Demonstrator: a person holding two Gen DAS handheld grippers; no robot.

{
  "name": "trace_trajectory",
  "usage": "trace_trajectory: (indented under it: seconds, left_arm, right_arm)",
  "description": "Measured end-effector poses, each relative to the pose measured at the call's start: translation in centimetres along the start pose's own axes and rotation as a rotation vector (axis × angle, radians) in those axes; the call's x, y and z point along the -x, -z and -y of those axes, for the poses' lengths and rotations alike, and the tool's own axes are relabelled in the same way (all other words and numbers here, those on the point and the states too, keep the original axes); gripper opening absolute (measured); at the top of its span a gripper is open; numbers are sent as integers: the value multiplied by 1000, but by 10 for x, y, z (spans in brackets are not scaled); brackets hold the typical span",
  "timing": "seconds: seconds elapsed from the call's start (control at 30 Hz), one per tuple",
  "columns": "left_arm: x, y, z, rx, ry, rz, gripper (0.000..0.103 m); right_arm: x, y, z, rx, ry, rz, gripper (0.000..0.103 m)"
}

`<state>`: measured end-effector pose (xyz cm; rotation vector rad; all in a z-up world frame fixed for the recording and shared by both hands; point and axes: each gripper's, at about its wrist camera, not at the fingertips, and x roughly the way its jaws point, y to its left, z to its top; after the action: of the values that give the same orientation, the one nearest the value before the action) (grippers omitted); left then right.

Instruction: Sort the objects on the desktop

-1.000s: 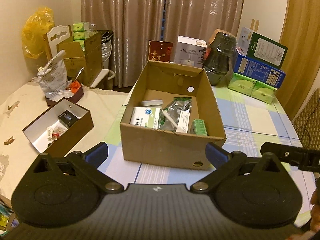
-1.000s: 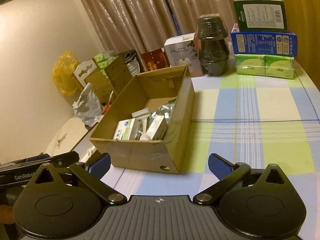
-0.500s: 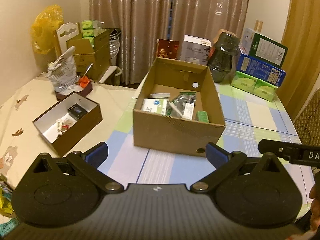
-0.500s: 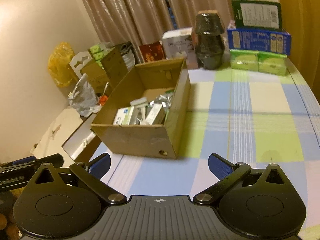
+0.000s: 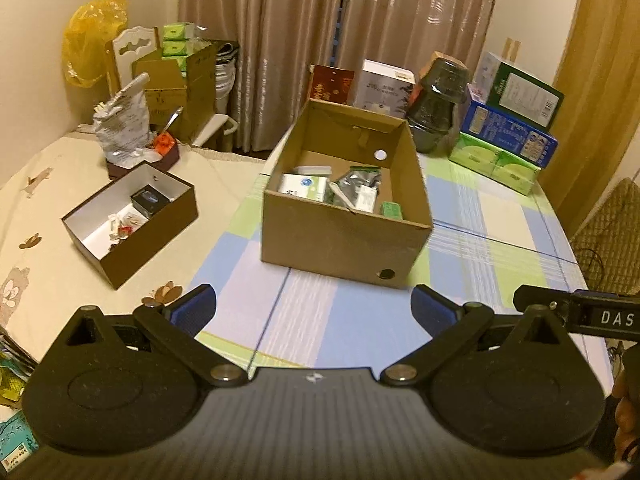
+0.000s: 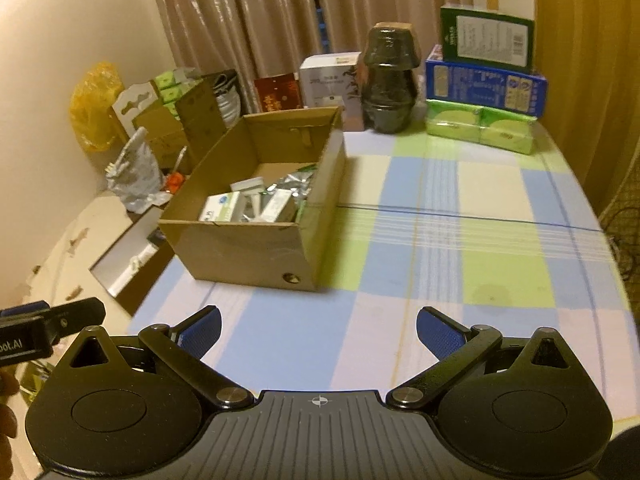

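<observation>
A brown cardboard box (image 5: 340, 240) stands on the checked tablecloth and holds a white-green medicine box (image 5: 302, 186), a silver foil pack (image 5: 358, 180) and other small packets. It also shows in the right wrist view (image 6: 240, 248). A smaller dark box with a white inside (image 5: 132, 216) sits to its left with a small black item (image 5: 150, 200) and scraps. My left gripper (image 5: 314, 308) is open and empty, held back from the cardboard box. My right gripper (image 6: 318, 330) is open and empty above the cloth.
At the table's back stand a dark wrapped jar (image 5: 438, 112), a blue carton (image 5: 508, 136), a green carton (image 5: 520, 96), green tissue packs (image 5: 496, 164), a white box (image 5: 384, 88) and a red box (image 5: 332, 86). A foil bag (image 5: 120, 128) stands far left. A wicker chair (image 5: 608, 248) is at right.
Both grippers have drawn back and risen from the cardboard box, which looks smaller and farther now. The small dark box has come fully into view. Both stay open.
</observation>
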<state>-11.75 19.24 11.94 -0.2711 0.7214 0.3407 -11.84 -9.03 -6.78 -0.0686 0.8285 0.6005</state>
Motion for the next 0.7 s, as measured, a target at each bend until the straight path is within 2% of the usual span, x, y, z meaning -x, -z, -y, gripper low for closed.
trace_trajectory:
  seconds: [0.23,0.7]
  left_arm:
    - [-1,5,12,-30,18,-18,102]
    - [-4,14,35,-93,4,-43,102]
  right_arm:
    - [13,18,10,-26,66,-22,101]
    - [28,33,13,-22,100,-32,101]
